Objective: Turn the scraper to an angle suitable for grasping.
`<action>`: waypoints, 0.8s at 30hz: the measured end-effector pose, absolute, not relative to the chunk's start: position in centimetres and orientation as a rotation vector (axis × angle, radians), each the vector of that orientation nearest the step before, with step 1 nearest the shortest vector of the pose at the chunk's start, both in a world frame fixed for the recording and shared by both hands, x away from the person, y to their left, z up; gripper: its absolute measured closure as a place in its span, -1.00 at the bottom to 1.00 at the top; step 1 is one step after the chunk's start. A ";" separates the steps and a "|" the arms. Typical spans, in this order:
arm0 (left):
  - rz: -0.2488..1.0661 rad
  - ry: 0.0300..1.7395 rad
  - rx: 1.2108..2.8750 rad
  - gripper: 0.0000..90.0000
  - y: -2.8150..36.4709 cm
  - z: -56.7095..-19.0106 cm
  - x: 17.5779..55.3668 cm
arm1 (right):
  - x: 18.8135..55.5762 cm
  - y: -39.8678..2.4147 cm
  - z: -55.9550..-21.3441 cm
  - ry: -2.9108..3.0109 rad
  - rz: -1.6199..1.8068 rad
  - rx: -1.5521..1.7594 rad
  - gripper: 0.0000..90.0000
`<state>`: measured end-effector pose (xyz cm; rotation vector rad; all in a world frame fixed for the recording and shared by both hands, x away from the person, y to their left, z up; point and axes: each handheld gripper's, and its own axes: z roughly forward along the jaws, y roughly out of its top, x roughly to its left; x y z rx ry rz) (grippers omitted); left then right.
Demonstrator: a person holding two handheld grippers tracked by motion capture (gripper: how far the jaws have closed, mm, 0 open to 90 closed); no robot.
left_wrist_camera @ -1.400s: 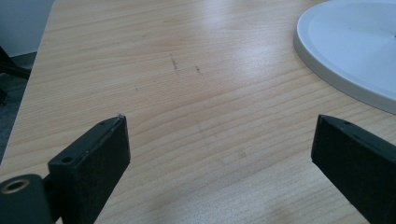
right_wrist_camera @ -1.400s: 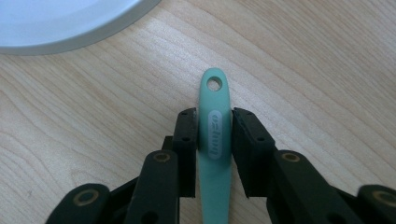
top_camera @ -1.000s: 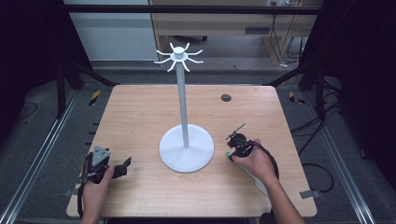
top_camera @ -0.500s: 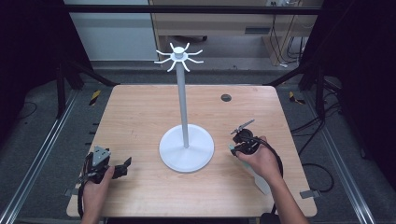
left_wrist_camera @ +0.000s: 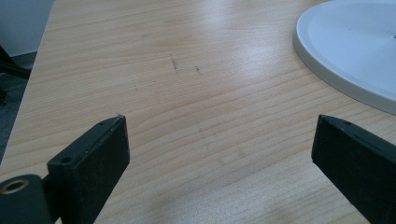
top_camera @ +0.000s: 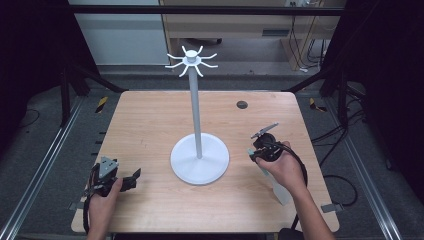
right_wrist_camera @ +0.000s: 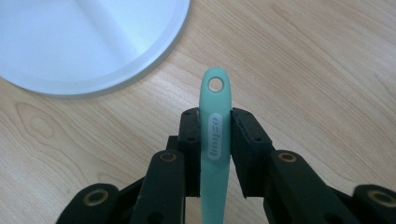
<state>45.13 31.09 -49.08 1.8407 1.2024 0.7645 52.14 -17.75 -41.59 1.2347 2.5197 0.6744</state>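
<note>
The left gripper (top_camera: 131, 179) is resting on the table (top_camera: 150, 125) at about 7 o'clock from the stand (top_camera: 199, 159), held by the left hand (top_camera: 102, 199). In the left gripper view its jaws are standing wide apart with nothing but bare wood between them, and the rim of the stand's base (left_wrist_camera: 327, 60) is showing at 2 o'clock.

The stand is sitting upright near the table's middle, its round white base flat on the wood and its thin pole rising to a ring of curved hooks (top_camera: 192, 61) at the top.

The right gripper (top_camera: 251, 152) is sitting at 3 o'clock from the base, just beside it and apart from it, in the right hand (top_camera: 282, 167). In the right gripper view its jaws are clamping a mint-green handle (right_wrist_camera: 215, 135) between the pads; the handle's end, with a small round hole, is pointing to 12 o'clock beyond the jaws, above the wood. The base (right_wrist_camera: 88, 42) is lying at 10 o'clock from that tip, not touching it.
</note>
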 end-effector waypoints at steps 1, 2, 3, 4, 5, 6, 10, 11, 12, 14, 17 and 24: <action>0.764 1.203 1.840 -0.92 31.1 -49.1 45.1 | 52.1 -17.8 -41.5 2.518 0.678 1.227 0.66; 0.763 1.203 1.841 -0.91 31.1 -49.1 45.1 | 52.1 -17.9 -41.3 2.513 0.682 1.223 0.66; 0.764 1.203 1.840 -0.91 31.1 -49.1 45.2 | 52.1 -17.9 -41.1 2.508 0.688 1.223 0.66; 0.764 1.202 1.843 -0.92 31.1 -49.1 45.2 | 52.1 -17.9 -40.9 2.504 0.694 1.221 0.66; 0.764 1.201 1.844 -0.92 31.0 -49.1 45.2 | 52.0 -17.9 -40.6 2.495 0.703 1.226 0.66; 0.764 1.201 1.844 -0.92 31.0 -49.1 45.2 | 52.0 -18.0 -40.4 2.487 0.711 1.226 0.66; 0.763 1.201 1.844 -0.92 31.0 -49.1 45.1 | 52.0 -18.3 -39.6 2.460 0.738 1.218 0.66; 0.763 1.201 1.844 -0.92 31.0 -49.1 45.1 | 52.0 -18.3 -39.4 2.451 0.748 1.222 0.66; 0.763 1.201 1.841 -0.92 31.0 -49.1 45.1 | 52.0 -18.3 -39.3 2.446 0.755 1.219 0.66; 0.763 1.201 1.843 -0.92 31.0 -49.1 45.1 | 52.0 -18.4 -38.9 2.437 0.762 1.216 0.66; 0.763 1.201 1.843 -0.92 31.0 -49.1 45.1 | 52.0 -18.4 -38.6 2.424 0.782 1.203 0.66; 0.762 1.201 1.843 -0.91 31.0 -49.1 45.2 | 52.1 -18.5 -37.7 2.382 0.837 1.192 0.66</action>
